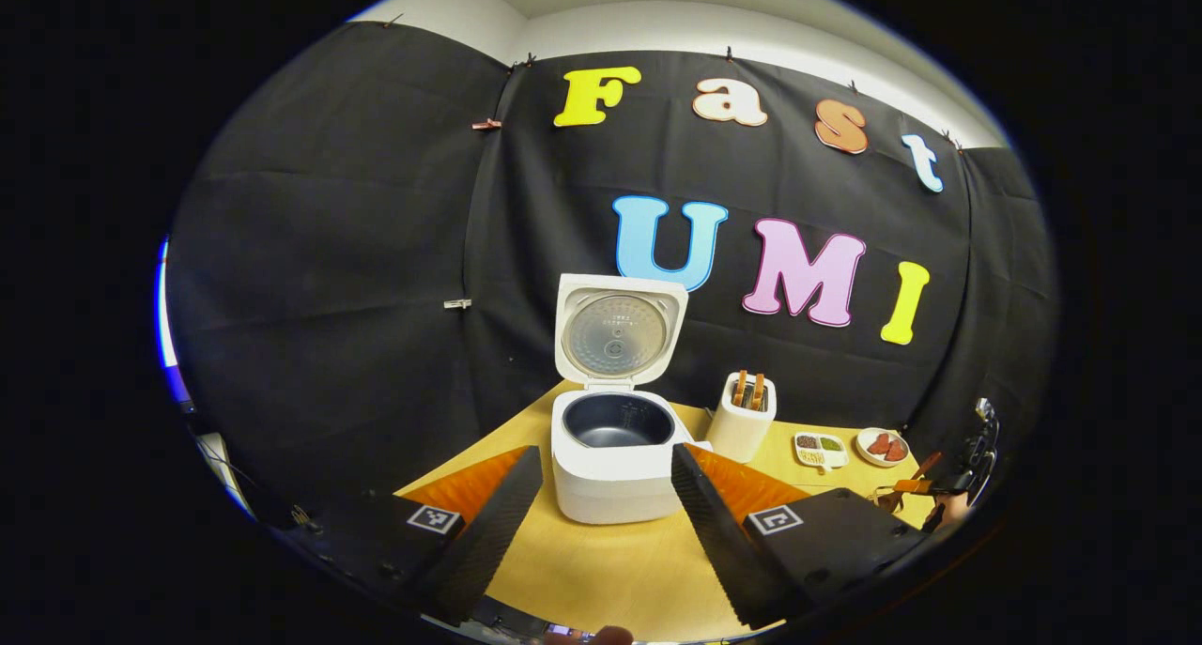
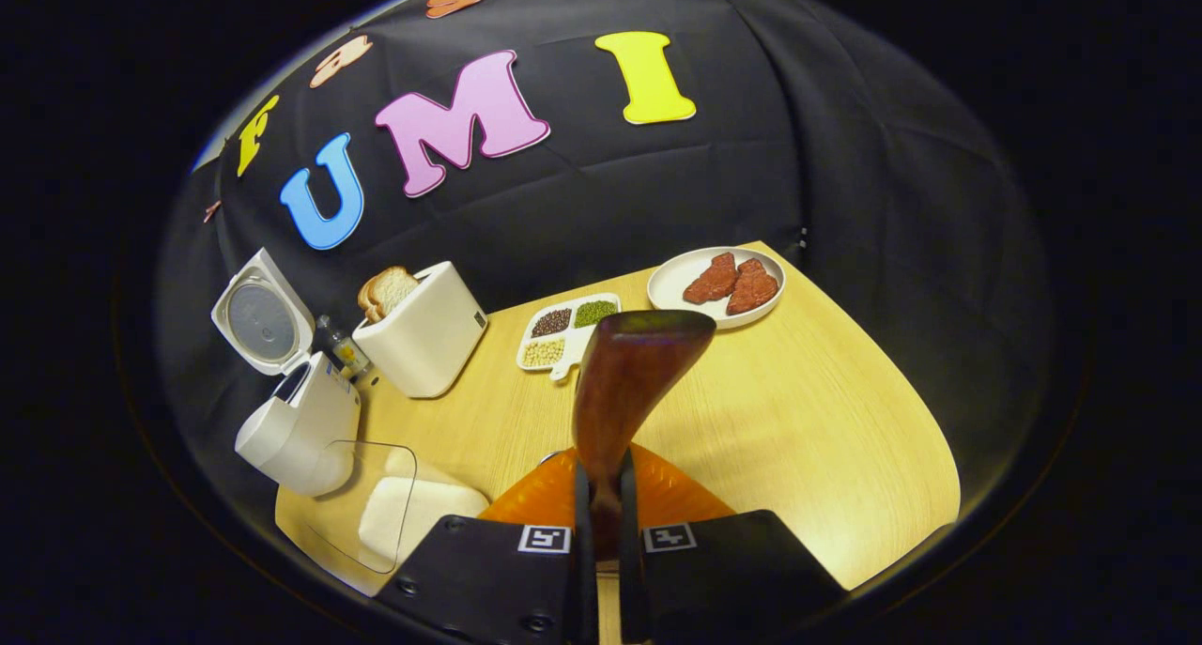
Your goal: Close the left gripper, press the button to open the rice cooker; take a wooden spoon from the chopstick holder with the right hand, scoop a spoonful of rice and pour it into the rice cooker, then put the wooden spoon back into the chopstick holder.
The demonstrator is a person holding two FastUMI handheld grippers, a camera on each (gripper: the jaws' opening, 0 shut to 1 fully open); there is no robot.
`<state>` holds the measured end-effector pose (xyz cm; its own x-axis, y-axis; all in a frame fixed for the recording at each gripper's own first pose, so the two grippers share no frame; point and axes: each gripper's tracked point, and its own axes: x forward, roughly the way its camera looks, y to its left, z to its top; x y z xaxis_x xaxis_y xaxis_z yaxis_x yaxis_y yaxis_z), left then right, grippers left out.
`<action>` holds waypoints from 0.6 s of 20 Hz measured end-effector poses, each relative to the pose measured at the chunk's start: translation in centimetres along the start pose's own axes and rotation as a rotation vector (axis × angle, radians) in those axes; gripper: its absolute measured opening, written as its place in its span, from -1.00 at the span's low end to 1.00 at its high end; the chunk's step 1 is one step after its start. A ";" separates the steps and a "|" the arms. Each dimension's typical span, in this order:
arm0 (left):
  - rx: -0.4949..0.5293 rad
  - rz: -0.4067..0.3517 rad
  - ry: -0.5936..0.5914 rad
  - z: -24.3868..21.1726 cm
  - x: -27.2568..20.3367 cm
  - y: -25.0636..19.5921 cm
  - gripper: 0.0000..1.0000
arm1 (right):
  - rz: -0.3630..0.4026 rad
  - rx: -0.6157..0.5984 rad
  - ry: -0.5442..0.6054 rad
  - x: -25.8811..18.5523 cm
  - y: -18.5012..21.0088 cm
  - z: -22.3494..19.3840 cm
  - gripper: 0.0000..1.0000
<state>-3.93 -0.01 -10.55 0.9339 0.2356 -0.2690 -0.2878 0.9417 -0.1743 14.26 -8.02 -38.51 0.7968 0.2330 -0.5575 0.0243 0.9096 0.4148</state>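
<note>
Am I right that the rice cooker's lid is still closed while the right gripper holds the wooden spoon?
Not quite: the rice cooker lid stands open, as the left gripper view shows. The right gripper is indeed shut on the wooden spoon.

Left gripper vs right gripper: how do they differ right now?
Left gripper: fingers spread wide, nothing between them. Right gripper: fingers closed on the wooden spoon, its bowl sticking out ahead. Left faces the open rice cooker head-on; right looks over the table, with the cooker off to one side. Shared: both are above the table.
</note>
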 end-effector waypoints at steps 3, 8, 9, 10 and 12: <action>0.012 -0.017 -0.003 0.1 -0.2 1.0 0.91 | 0.014 -0.005 -0.061 -1.9 1.1 2.2 -0.73; 0.008 -0.059 -0.008 0.2 0.0 3.1 0.92 | 0.048 -0.021 -0.178 -5.6 5.8 6.9 -0.73; 0.009 -0.068 -0.008 0.2 0.1 3.6 0.92 | 0.068 -0.026 -0.199 -6.4 7.3 7.5 -0.74; 0.012 -0.077 -0.009 0.1 0.1 4.1 0.92 | 0.091 -0.036 -0.214 -7.1 9.1 8.1 -0.74; 0.022 -0.098 -0.009 0.0 0.3 5.1 0.92 | 0.131 -0.082 -0.231 -8.0 12.7 8.4 -0.74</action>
<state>-5.13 4.82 -11.46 0.9593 0.1437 -0.2431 -0.1898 0.9655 -0.1783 13.27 -1.21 -22.81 0.9069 0.2741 -0.3201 -0.1295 0.9041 0.4072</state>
